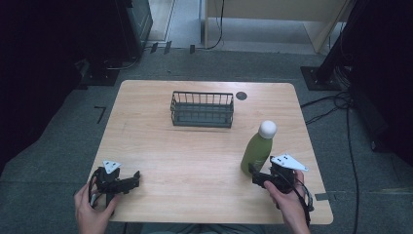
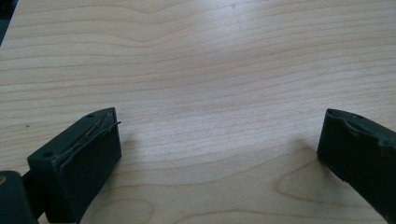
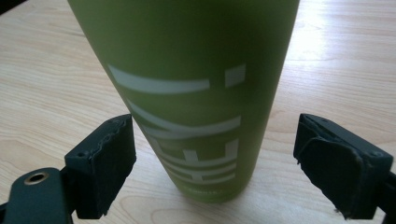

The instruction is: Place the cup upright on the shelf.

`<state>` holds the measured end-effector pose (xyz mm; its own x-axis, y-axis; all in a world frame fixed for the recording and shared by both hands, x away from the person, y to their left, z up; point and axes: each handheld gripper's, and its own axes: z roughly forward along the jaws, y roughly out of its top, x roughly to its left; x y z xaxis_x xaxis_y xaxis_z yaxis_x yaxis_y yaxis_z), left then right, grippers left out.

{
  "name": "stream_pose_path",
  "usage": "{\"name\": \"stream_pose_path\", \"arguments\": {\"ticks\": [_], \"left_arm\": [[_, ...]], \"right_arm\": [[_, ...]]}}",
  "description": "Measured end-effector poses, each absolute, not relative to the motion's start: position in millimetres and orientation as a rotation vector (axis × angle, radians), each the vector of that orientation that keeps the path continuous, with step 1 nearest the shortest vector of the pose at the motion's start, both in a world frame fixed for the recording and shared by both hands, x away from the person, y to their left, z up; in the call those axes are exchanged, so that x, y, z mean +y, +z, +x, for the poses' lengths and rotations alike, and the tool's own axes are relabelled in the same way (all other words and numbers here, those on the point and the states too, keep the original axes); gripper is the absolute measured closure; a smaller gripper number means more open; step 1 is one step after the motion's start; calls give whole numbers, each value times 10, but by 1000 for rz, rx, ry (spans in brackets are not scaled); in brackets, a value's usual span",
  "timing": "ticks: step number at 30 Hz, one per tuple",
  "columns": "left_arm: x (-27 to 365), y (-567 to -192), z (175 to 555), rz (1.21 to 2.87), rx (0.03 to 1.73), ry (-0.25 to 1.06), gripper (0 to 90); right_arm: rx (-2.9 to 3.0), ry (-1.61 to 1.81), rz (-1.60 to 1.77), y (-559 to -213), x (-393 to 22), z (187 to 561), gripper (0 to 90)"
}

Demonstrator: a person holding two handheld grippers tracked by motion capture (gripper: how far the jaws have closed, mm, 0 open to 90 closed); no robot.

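A green bottle [image 1: 256, 151] with a white cap stands upright on the wooden table [image 1: 195, 151], right of centre. My right gripper [image 1: 256, 175] sits at its base, open, jaws on either side of the bottle without touching it. In the right gripper view the bottle [image 3: 196, 88] with pale lettering rises between the two black pads [image 3: 107, 161]. My left gripper [image 1: 134, 179] rests near the table's front left edge, open. The left gripper view has its wide-apart pads [image 2: 88, 158] over bare wood, and my left gripper [image 2: 217, 154] holds nothing.
A dark wire basket [image 1: 202, 109] stands at the back centre of the table. Behind it to the right is a small dark round spot [image 1: 241, 95] in the tabletop. Cables and dark stands lie on the floor around the table.
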<state>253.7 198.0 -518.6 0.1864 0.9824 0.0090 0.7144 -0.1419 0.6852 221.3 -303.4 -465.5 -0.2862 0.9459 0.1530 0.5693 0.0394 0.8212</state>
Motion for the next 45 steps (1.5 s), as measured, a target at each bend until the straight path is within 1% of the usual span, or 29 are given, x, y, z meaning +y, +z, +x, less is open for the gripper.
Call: {"name": "stream_pose_path", "arguments": {"ticks": [14, 45], "left_arm": [[1980, -5186, 2537, 1921, 1585, 639, 0], [1981, -5186, 2537, 1922, 1585, 639, 0]], "right_arm": [[1877, 1213, 1509, -4561, -2988, 2303, 130], [1838, 1219, 1485, -4446, -2900, 2445, 167]]}}
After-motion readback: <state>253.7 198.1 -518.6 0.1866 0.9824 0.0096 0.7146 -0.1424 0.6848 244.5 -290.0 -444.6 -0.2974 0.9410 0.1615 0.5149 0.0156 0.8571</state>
